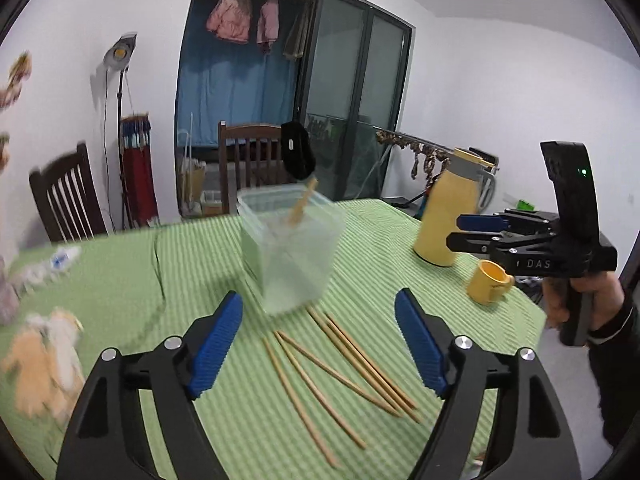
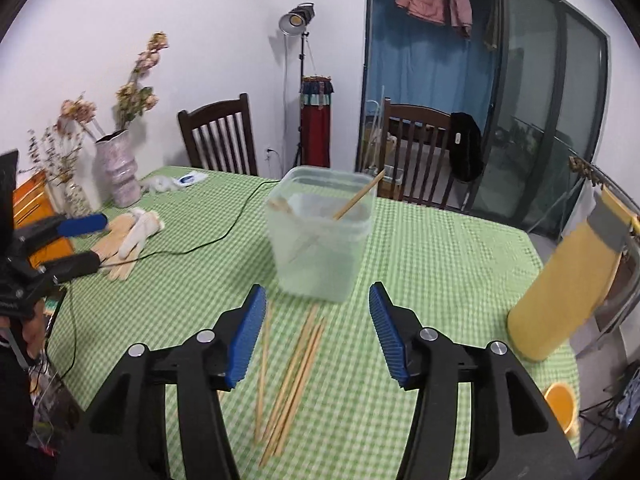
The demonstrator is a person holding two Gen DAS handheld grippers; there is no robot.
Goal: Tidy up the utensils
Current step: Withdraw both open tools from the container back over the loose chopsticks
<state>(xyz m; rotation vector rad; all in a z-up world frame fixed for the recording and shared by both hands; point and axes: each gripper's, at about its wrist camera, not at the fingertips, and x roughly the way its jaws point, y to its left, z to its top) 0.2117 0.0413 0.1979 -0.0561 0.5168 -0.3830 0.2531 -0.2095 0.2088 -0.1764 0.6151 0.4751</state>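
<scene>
A loose bundle of wooden chopsticks (image 1: 340, 376) is spread flat on the green checked tablecloth (image 2: 440, 248), on the near side of the table. Just beyond them, farther from the cameras, a translucent plastic container (image 2: 320, 236) is set upright, and at least one more chopstick (image 2: 358, 197) is leaned inside it, its upper end sticking out over the far right rim; a second stick may be lying against the left inner wall, though blur makes that hard to confirm.

The left gripper (image 1: 320, 344) is held above the loose chopsticks with its blue pads spread wide apart, and nothing is caught between them. The right gripper (image 2: 318, 332) is likewise held over the sticks with its jaws parted and empty, no pad touching any stick. In the left wrist view, the right gripper is seen at the far right, carried by a hand (image 1: 588, 300) in a dark sleeve.

To the right of the container a yellow thermos jug (image 1: 448, 216) is stood, with a yellow mug (image 1: 490, 282) just beside it, nearer the table edge. On the left part of the table a pair of pale gloves (image 2: 128, 240), a thin black cable (image 2: 216, 240) and a vase of dried flowers (image 2: 118, 172) are found. Two dark wooden chairs (image 2: 220, 136) are placed at the far side.
</scene>
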